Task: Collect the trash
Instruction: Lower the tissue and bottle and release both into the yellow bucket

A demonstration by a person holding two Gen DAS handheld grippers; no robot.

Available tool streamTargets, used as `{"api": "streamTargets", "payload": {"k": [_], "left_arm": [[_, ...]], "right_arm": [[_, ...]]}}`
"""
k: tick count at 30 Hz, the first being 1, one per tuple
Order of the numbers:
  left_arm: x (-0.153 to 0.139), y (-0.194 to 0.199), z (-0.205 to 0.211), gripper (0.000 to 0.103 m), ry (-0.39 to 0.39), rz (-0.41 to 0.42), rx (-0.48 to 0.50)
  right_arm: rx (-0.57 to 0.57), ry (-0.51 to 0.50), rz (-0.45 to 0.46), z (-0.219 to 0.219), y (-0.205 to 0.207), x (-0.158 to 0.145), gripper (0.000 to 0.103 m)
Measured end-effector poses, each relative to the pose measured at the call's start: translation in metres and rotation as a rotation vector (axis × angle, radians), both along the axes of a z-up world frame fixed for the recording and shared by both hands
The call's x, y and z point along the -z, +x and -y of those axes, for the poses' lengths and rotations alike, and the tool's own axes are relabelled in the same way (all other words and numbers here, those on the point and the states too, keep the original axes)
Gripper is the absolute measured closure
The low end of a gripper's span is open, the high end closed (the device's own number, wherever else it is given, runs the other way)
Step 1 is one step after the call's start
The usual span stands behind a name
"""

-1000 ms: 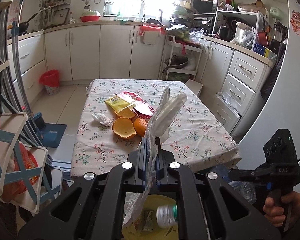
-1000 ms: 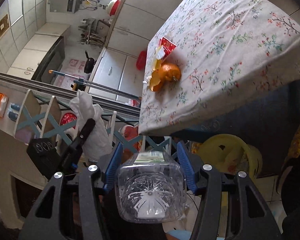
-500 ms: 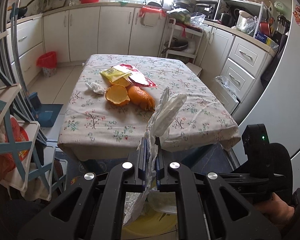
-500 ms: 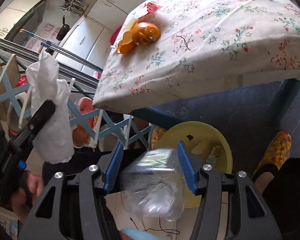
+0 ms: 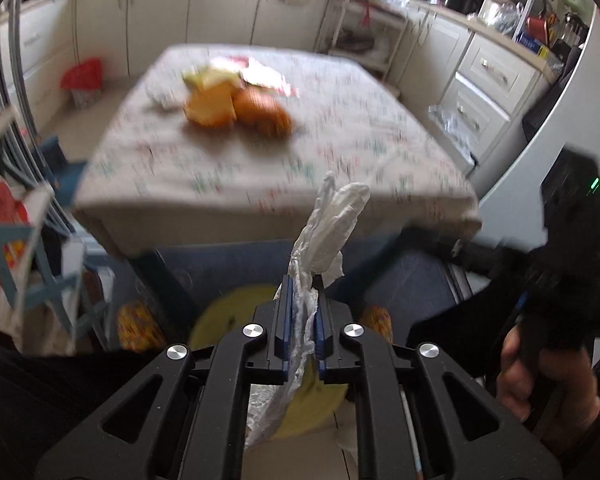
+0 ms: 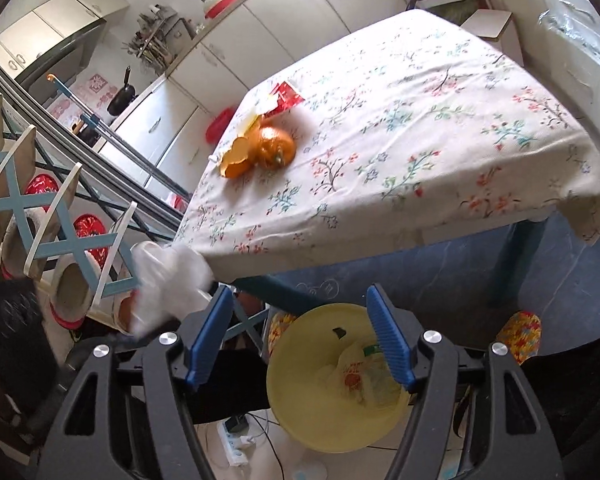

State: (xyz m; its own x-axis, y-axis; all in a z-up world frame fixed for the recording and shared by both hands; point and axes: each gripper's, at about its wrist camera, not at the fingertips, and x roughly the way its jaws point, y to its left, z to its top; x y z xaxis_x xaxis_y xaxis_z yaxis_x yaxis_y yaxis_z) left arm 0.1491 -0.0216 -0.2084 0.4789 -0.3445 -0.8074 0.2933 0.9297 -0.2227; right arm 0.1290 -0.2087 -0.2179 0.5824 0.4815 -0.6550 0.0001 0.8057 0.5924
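My left gripper (image 5: 302, 316) holds a crumpled white tissue (image 5: 332, 220) between its blue pads, right above the yellow bin (image 5: 236, 308). Its jaws are opening, though the pads still touch the tissue. My right gripper (image 6: 300, 336) is open and still opening, with nothing between its fingers, above the yellow bin (image 6: 300, 412). The bin holds a crumpled bag and other trash (image 6: 360, 372). On the floral table (image 6: 440, 140) lie an orange (image 6: 276, 146), a peel cup (image 6: 236, 158) and red and yellow wrappers (image 6: 284, 98). The tissue (image 6: 168, 280) also shows at the left of the right wrist view.
The bin stands on the floor under the table's near edge, beside a blue table leg (image 6: 516, 256). Colourful slippers (image 6: 518, 330) and a power strip (image 6: 236, 444) lie near it. A folding rack (image 6: 40, 208) stands left. Cabinets and a fridge (image 5: 552, 128) close the right.
The clear plastic bottle has left my right gripper, whose jaws now stand wider and empty. My left gripper has come down over the yellow bin with the tissue.
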Motion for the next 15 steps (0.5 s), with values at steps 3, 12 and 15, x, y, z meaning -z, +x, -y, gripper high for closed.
{"api": "streamTargets", "payload": {"k": [3, 12, 15], "left_arm": [[0.018, -0.003, 0.005, 0.082, 0.017, -0.056, 0.006], [0.019, -0.012, 0.007, 0.028, 0.107, -0.017, -0.045], [0.016, -0.013, 0.004, 0.021, 0.141, 0.003, -0.071]], "right_arm": [[0.014, 0.002, 0.006, 0.005, -0.003, -0.001, 0.036], [0.042, -0.011, 0.032, 0.009, -0.011, -0.009, 0.033], [0.045, -0.014, 0.038, 0.009, -0.014, -0.011, 0.033]]}}
